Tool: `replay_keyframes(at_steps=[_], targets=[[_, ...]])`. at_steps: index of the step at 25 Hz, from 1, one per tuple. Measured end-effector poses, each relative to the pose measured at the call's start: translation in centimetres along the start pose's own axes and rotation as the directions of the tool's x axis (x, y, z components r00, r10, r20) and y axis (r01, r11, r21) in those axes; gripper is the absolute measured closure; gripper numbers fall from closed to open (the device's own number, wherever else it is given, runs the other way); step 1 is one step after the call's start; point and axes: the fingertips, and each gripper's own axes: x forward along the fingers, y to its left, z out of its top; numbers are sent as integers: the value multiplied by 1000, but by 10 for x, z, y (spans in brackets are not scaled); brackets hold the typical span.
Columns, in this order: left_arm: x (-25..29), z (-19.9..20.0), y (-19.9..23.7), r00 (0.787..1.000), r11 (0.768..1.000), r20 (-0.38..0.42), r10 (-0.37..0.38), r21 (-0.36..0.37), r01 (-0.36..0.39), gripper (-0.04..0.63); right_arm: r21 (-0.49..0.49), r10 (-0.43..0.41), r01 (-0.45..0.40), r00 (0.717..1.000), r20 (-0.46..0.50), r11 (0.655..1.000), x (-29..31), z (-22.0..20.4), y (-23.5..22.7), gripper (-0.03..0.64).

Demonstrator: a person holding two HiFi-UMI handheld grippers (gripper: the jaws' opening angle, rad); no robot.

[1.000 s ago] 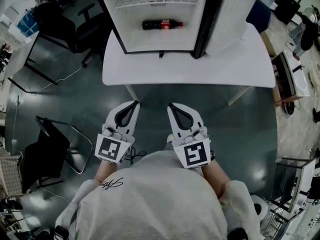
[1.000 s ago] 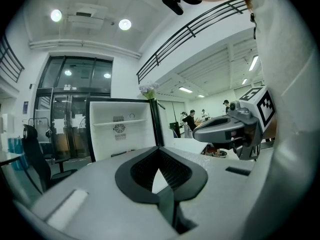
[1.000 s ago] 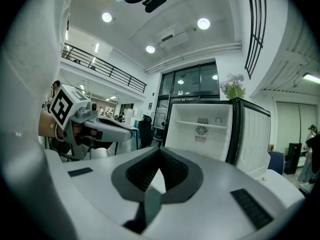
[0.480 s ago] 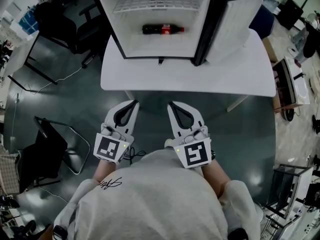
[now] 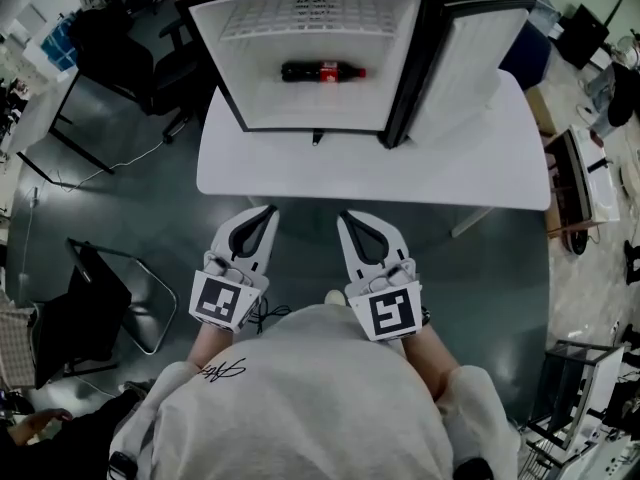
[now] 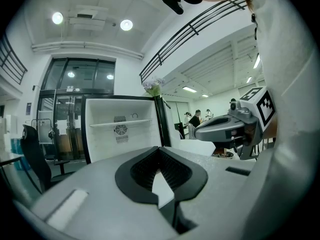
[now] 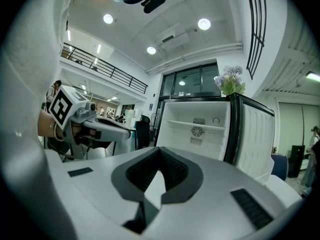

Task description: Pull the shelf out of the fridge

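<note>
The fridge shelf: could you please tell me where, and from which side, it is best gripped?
Probably the front edge of the shelf, approached from the open front of the fridge: it lies level across the cabinet, walls enclose its other sides, and that thin edge alone faces out.

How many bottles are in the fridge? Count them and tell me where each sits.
1. A soda bottle lies on its side inside the open fridge, mid-width. More could hide in the door.

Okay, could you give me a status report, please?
Left gripper, right gripper shut, empty. White wire shelf inside open white fridge. Dark red-labelled bottle lying beneath.
</note>
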Motion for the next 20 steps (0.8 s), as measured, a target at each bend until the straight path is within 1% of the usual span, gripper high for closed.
replay_keyframes(at_steps=[7,15,20], targets=[[7,-2,6,1000,1000,-5,26,-6,-26,591,8,24,-24,1000,4,1000,10,-4,-5,604],[11,0,15,1000,1000,-2,18,0,-18,591,21,16,-16,1000,-1,1000,15,-3,-5,604],[13,1,13,1000,1000,-2,13,4,-13,591,24,15,-15,1000,-3,1000,15,-3,-7,604]])
